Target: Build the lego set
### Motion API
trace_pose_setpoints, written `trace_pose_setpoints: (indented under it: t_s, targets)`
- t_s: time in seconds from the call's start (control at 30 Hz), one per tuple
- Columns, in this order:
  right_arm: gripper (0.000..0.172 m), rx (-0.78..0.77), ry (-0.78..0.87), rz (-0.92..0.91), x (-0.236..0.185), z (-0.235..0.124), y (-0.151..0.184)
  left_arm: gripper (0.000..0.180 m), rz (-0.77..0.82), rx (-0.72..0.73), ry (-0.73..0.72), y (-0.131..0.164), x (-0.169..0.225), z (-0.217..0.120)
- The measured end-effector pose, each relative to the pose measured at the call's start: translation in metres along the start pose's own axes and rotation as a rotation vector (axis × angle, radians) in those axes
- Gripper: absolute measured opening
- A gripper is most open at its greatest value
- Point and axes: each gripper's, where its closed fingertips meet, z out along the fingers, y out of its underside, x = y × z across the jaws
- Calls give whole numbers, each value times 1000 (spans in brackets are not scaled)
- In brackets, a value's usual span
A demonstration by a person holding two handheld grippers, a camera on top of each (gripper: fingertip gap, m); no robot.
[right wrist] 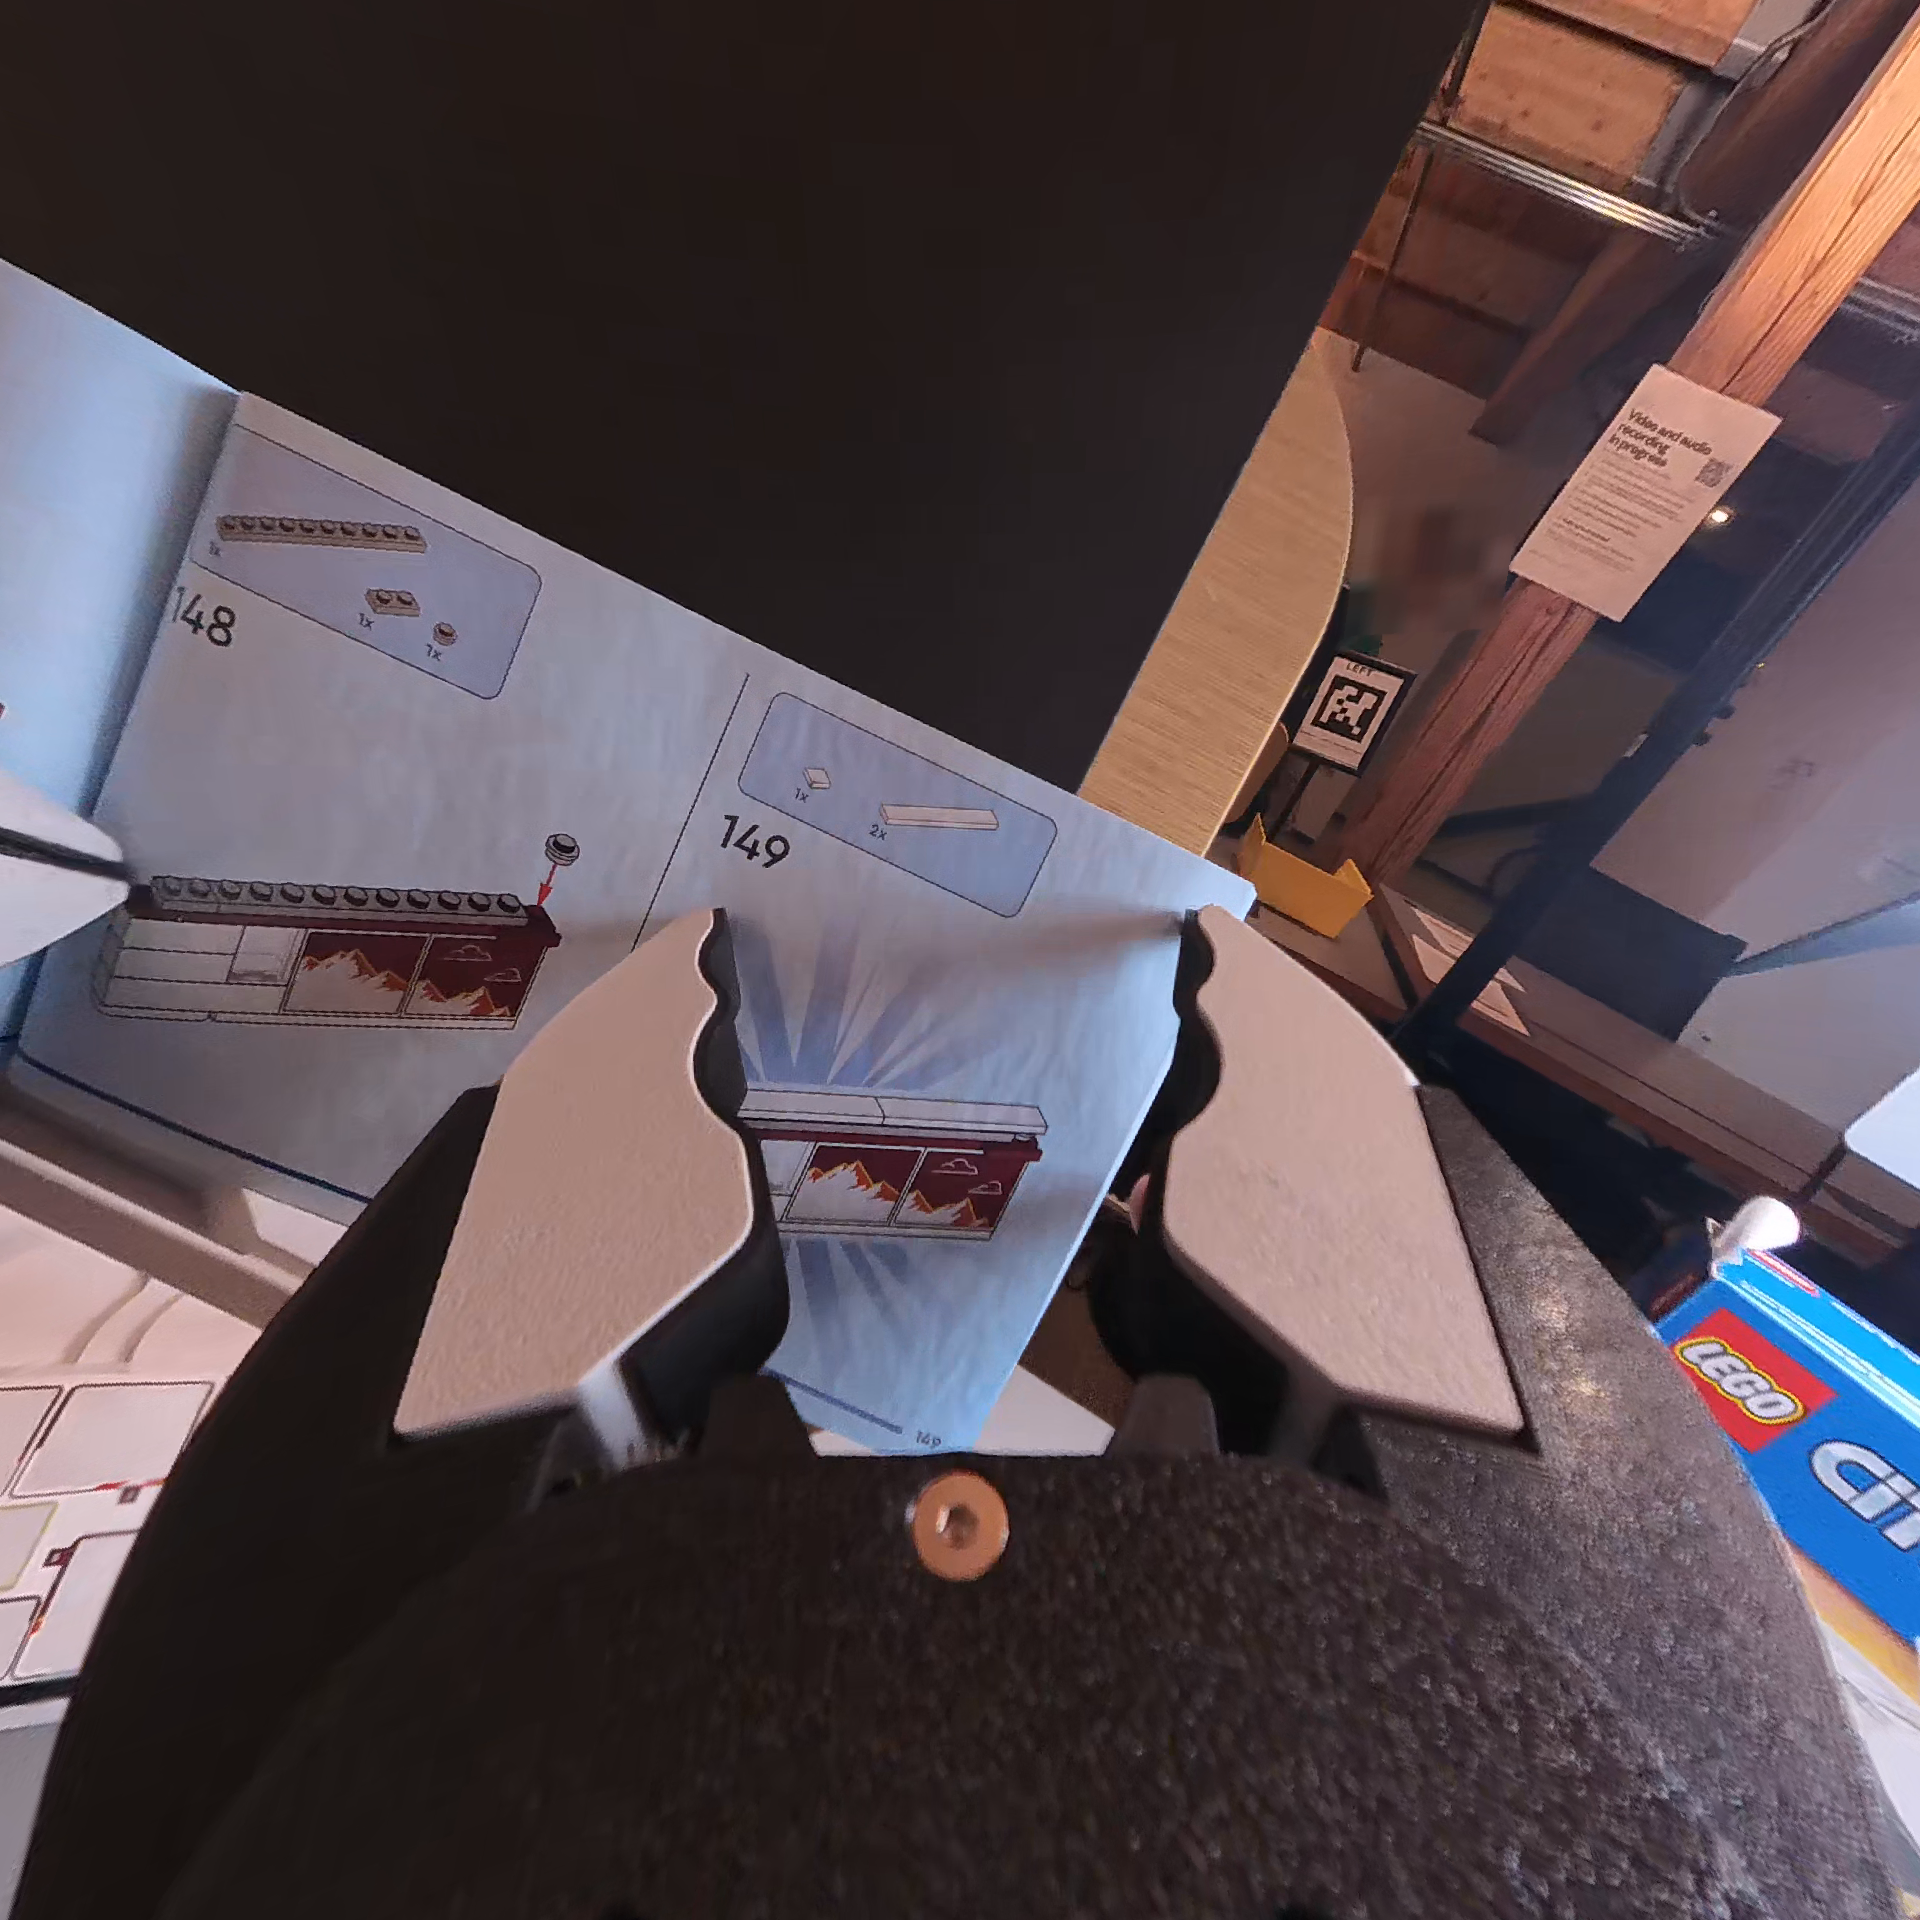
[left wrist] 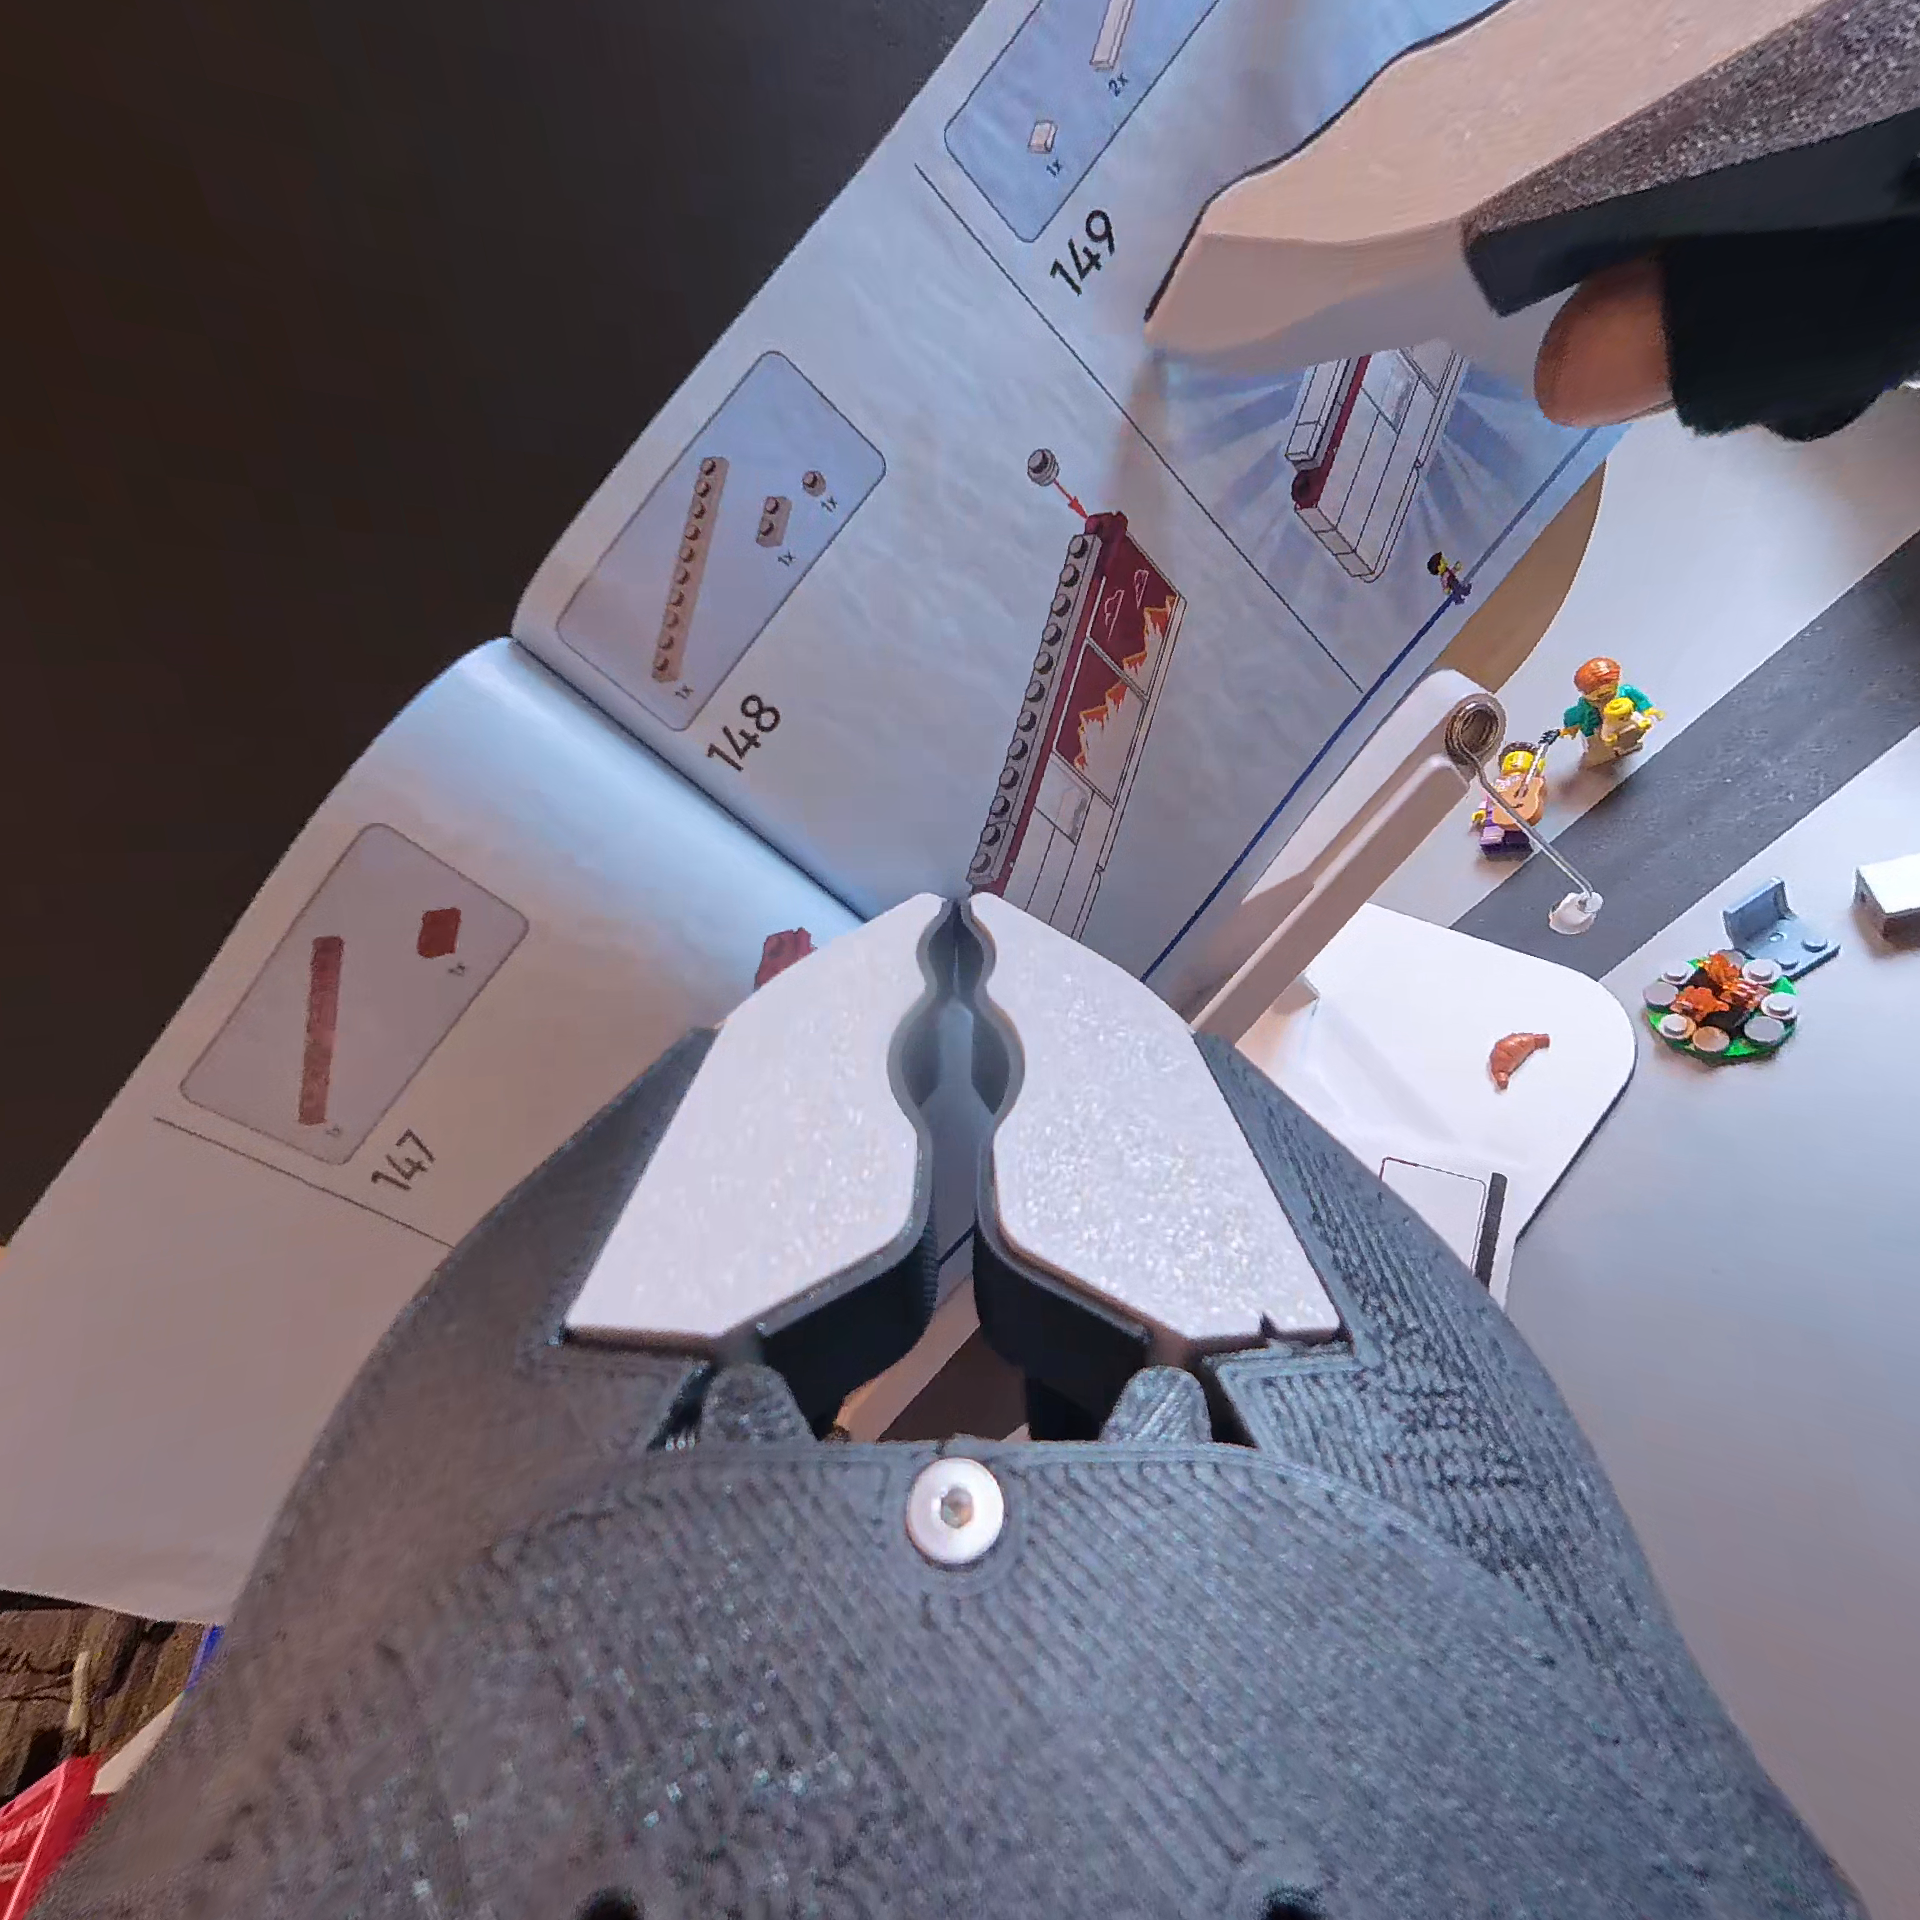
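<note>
Against a dark backdrop above the grey table (left wrist: 1714, 1455), the open instruction booklet (left wrist: 935, 644) stands tilted; the left gripper (left wrist: 957, 914), fingers together, seemingly pinches its lower edge, while the right gripper (right wrist: 954, 925), fingers wide apart, frames its outer page.

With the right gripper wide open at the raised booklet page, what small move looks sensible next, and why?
Probably close the right gripper on the page's free edge: its jaws stand wide apart with the instruction booklet page between them, unpressed, while the shut left gripper sits near the booklet's fold.
</note>
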Motion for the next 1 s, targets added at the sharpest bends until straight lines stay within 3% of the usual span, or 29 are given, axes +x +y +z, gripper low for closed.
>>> trace_pose_setpoints:
  t_s: [0.17,0.27,0.4,0.7,0.9,0.93,1.0]
  targets:
    - [69,14,31,24,2,-1,2,0,-4,6,-4,5,1,0]
    - [40,13,17,4,-5,-4,3,0,-8,8,-3,6,1,0]
    - [22,5,-6,-26,-14,-8,5,0,-5,9,-5,6,1,-1]
    - [21,76,-87,38,-15,-44,17,0,-11,20,0,6,1,-2]
    - [16,43,-434,163,-55,-62,34,0,-25,27,13,6,2,-3]
    - [19,18,-428,170,-53,-61,40,0,-31,28,18,6,2,-4]
    - [46,-31,-337,155,-37,-52,50,0,-58,31,36,7,2,-5]
